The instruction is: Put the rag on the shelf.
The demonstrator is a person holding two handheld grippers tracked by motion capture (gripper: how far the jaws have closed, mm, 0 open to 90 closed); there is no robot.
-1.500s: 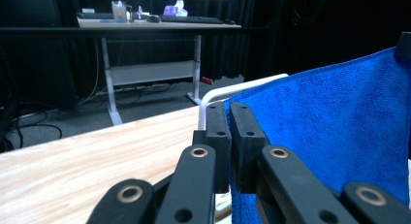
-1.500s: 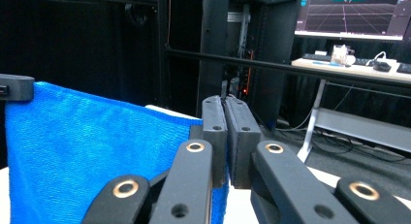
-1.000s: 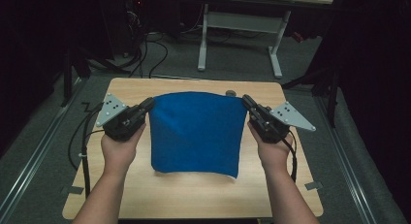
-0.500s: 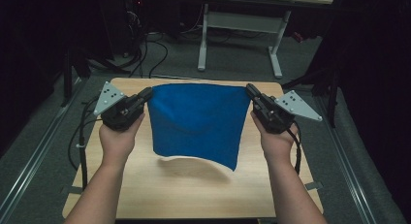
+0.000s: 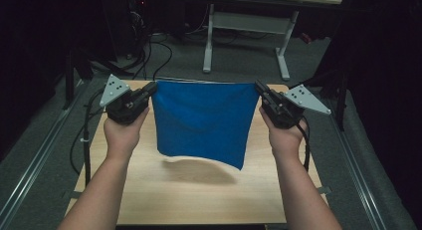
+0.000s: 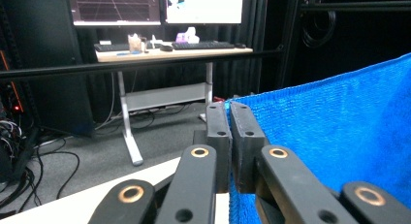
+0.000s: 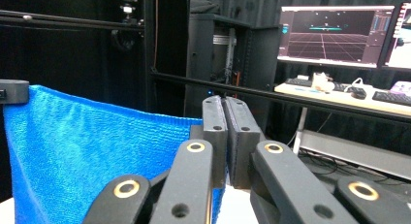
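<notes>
The blue cloth [image 5: 201,120] hangs in the air above the wooden surface [image 5: 199,195], stretched taut along its top edge. The left hand-held gripper [image 5: 152,89] pinches its upper left corner, and the right hand-held gripper [image 5: 260,88] pinches the upper right corner. Its lower edge dangles clear of the surface, casting a shadow.

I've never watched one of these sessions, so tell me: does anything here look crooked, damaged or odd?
Only one small thing. The blue cloth, pinched at its top corners by the left gripper and right gripper, hangs unevenly: its lower right corner dips lower than the left above the table. No tear or spill shows.
</notes>
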